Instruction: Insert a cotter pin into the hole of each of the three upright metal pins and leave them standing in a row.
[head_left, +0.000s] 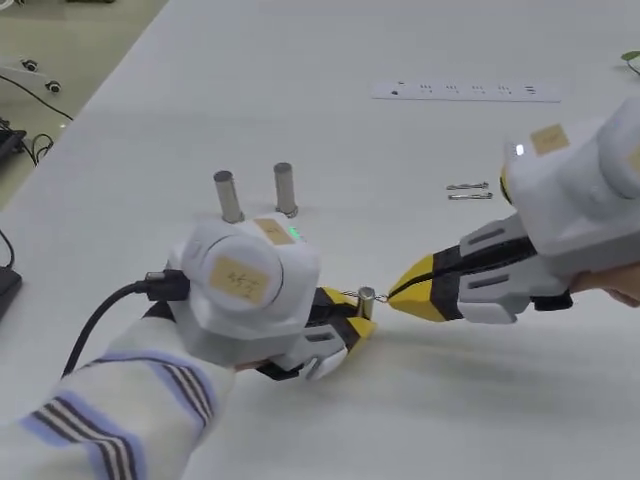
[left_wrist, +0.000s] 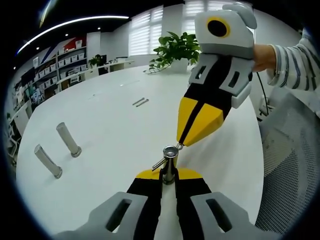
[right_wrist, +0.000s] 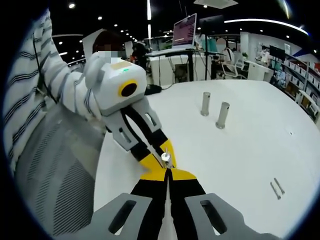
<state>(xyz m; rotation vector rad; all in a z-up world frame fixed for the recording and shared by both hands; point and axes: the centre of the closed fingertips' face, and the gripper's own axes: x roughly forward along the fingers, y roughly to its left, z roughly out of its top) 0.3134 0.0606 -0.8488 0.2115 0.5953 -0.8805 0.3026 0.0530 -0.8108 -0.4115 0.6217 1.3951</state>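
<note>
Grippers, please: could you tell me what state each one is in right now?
Left gripper: shut on the metal pin.
Right gripper: shut on the cotter pin, at that pin's hole.

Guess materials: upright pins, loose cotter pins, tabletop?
Upright pins: likely steel or aluminium. Brushed grey finish, with a soft highlight running down the side.
Loose cotter pins: look like thin, silvery bent metal wire. Too small to tell the alloy.
Tabletop: white, smooth and matte, probably laminate or painted board. No grain shows.
</note>
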